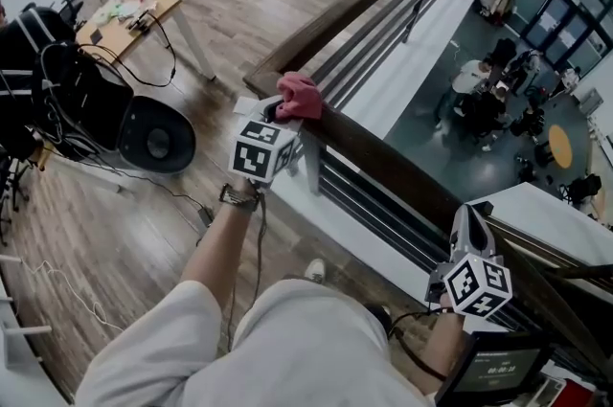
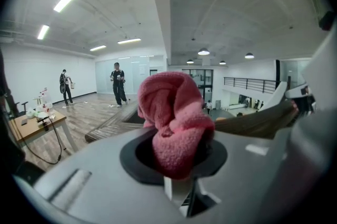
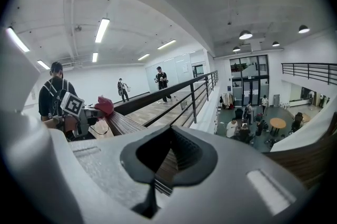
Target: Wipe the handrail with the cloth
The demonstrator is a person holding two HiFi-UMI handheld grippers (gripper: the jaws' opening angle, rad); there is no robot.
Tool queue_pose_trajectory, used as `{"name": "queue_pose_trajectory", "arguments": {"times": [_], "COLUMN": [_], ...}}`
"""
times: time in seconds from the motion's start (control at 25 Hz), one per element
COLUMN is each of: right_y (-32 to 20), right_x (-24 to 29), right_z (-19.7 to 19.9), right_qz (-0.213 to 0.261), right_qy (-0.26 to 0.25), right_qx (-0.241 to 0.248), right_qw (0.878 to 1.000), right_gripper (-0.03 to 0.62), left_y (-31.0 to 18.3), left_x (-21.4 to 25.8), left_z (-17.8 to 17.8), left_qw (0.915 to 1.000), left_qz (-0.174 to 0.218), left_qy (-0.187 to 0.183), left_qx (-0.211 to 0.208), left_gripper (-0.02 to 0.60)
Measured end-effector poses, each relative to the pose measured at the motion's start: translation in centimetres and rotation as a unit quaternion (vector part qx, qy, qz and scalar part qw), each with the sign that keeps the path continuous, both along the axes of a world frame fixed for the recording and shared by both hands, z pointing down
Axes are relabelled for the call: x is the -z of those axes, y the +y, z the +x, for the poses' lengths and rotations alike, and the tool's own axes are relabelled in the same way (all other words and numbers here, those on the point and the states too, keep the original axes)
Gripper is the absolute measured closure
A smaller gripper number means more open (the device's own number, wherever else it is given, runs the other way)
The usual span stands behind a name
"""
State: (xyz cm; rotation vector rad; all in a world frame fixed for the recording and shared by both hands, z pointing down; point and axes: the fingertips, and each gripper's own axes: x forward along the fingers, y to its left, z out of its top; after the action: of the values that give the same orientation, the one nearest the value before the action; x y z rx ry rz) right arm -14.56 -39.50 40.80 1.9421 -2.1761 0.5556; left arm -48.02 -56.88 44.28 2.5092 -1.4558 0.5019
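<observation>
A crumpled pink cloth point(image 1: 300, 96) sits on top of the dark wooden handrail point(image 1: 383, 156), near the rail's corner. My left gripper point(image 1: 280, 116) is shut on the cloth and holds it against the rail. In the left gripper view the cloth point(image 2: 174, 117) bulges up out of the jaws, with the handrail point(image 2: 260, 122) running off to the right. My right gripper point(image 1: 468, 225) is shut with nothing in it, lying over the rail further along towards me. In the right gripper view the handrail point(image 3: 124, 124) leads away to the cloth point(image 3: 104, 105).
Beyond the rail point(image 1: 421, 3) is a drop to a lower floor with people round tables point(image 1: 493, 94). On my side stand a wooden table point(image 1: 129, 17) with small items, a round black device point(image 1: 153, 139) and cables on the floor. A screen point(image 1: 493, 372) is at bottom right.
</observation>
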Motion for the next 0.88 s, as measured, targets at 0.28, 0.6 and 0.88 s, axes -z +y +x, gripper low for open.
{"name": "queue_pose_trajectory", "arguments": {"times": [0.28,0.6,0.88], "right_y": [-0.2,-0.6,-0.1], "right_x": [-0.1,0.3,-0.2], "right_z": [-0.2,-0.1,0.4], "right_qz": [-0.006,-0.008,-0.015], "right_qy": [0.002,0.002,0.010], "right_qx": [0.000,0.004,0.003], "right_qw": [1.000,1.000,1.000], "right_gripper": [0.592,0.592,0.592], "left_y": [-2.4,-5.3,-6.6], "left_x": [-0.1,0.0,-0.1], "left_z": [-4.1,-7.9,-9.1], "left_qw": [0.9993,0.9973,0.9959], "left_qz": [-0.005,-0.007,0.002], "left_qy": [0.009,-0.012,-0.018], "left_qx": [0.036,0.073,0.088], "left_gripper": [0.494,0.494,0.494]}}
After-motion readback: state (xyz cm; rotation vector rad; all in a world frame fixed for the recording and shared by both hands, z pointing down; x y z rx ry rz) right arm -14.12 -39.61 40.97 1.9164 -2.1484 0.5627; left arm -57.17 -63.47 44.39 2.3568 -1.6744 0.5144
